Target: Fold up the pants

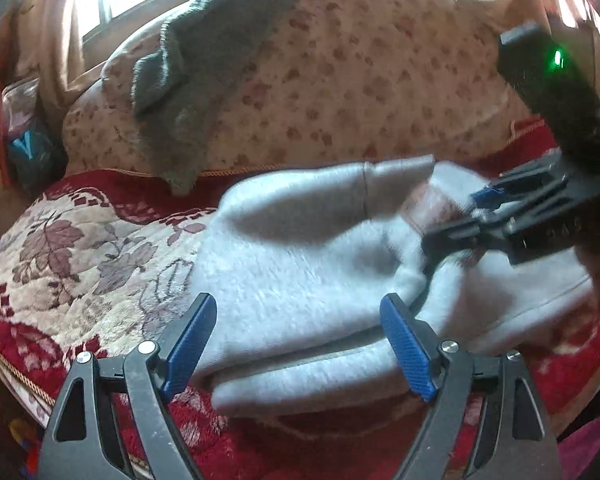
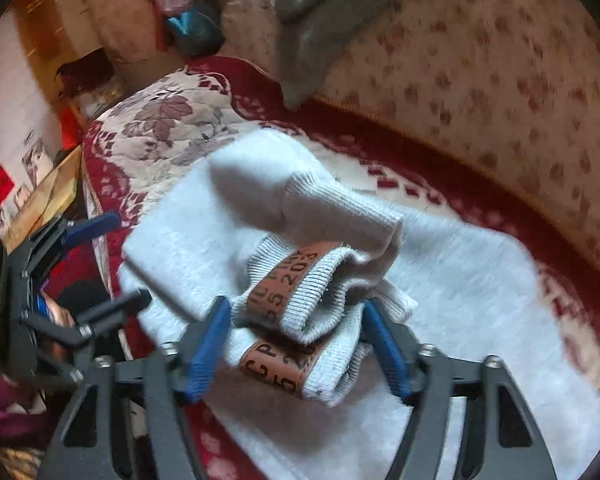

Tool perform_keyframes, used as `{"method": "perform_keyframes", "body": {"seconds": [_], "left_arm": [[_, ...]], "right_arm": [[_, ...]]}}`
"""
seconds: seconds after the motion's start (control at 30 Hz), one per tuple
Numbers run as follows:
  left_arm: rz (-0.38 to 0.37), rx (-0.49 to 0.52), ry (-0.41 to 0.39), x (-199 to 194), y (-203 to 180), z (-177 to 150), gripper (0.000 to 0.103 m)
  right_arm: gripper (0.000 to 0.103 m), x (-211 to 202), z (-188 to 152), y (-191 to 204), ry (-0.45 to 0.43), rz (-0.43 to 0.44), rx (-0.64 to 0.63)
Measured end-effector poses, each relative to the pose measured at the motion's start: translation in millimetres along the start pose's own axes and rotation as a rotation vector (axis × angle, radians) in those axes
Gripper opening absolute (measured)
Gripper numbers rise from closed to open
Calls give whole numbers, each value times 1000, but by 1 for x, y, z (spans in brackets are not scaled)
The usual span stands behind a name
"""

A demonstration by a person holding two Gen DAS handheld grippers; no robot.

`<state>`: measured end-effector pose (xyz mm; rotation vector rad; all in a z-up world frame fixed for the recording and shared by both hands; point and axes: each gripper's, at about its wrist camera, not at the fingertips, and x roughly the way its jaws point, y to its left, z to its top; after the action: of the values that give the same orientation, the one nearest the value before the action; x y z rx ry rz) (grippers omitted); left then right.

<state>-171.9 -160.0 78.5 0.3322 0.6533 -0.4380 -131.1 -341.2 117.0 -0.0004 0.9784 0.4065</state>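
The light grey fleece pants (image 1: 300, 280) lie folded in layers on a red and cream floral blanket (image 1: 80, 248). My left gripper (image 1: 300, 340) is open, its blue pads on either side of the folded near edge, holding nothing. In the right wrist view my right gripper (image 2: 296, 344) is open around the ribbed leg cuffs (image 2: 300, 304), which carry orange printed labels (image 2: 284, 280); the pants (image 2: 480, 300) spread out beneath. The right gripper also shows in the left wrist view (image 1: 492, 216) over the pants' right end. The left gripper shows at the left of the right wrist view (image 2: 100, 256).
A beige flowered cushion or sofa back (image 1: 360, 80) rises behind the blanket, with a grey cloth (image 1: 204, 60) draped over it. Bags and clutter (image 2: 188, 20) sit at the far left end. A bright window lies behind. The blanket's edge (image 2: 88, 184) drops off at the left.
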Motion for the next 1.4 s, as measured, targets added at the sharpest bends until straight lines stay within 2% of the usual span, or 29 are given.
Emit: {"method": "perform_keyframes", "body": {"seconds": [0.13, 0.2, 0.27, 0.3, 0.33, 0.43, 0.47, 0.53, 0.7, 0.8, 0.87, 0.97, 1.03, 1.1, 1.13, 1.2, 1.27, 1.33, 1.4], "left_arm": [[-6, 16, 14, 19, 0, -5, 83], [-15, 23, 20, 26, 0, -6, 79], [-69, 14, 20, 27, 2, -4, 47], [-129, 10, 32, 26, 2, -2, 22], [-161, 19, 36, 23, 0, -2, 17], [-164, 116, 13, 9, -12, -2, 10], [-188, 118, 7, 2, -12, -2, 9], [-241, 101, -15, -13, -6, 0, 1], [-320, 69, -39, -36, 2, 7, 1], [-305, 79, -12, -24, -9, 1, 1], [-299, 46, 33, -7, -12, -3, 1], [-300, -35, 52, 2, -9, -4, 1], [-288, -63, 15, -4, -6, 1, 11], [-247, -92, -32, -11, -2, 9, 56], [-242, -108, -47, -12, 1, 11, 62], [-243, -138, -47, -7, 4, 14, 62], [-228, -149, -1, 9, 3, 11, 62], [-229, -165, 50, 23, 2, 3, 62], [-238, -187, 57, 33, 3, -7, 62]], "right_arm": [[38, -4, 3, 3, -46, 20, -13], [28, -10, 5, 9, -56, 28, -43], [23, -15, 7, 11, -64, 48, -46], [22, -18, 7, 11, -66, 58, -41], [21, -20, 8, 10, -70, 73, -31], [18, -26, 7, 9, -82, 101, -6], [18, -29, 6, 9, -89, 113, 7], [17, -39, 6, 8, -106, 149, 28], [12, -70, 2, 12, -158, 225, 40], [12, -69, -9, 9, -136, 183, 38], [13, -52, -19, 1, -89, 94, 68], [15, -51, -22, -7, -131, 111, 130], [15, -55, -14, -1, -182, 102, 116], [16, -49, 1, 8, -192, 82, 97], [16, -42, 7, 11, -184, 79, 90], [19, -21, 17, 16, -150, 100, 75], [20, 9, 21, 14, -87, 71, 78], [19, 28, 18, 3, -75, 31, 107], [17, 41, 11, -16, -86, 59, 176]]}}
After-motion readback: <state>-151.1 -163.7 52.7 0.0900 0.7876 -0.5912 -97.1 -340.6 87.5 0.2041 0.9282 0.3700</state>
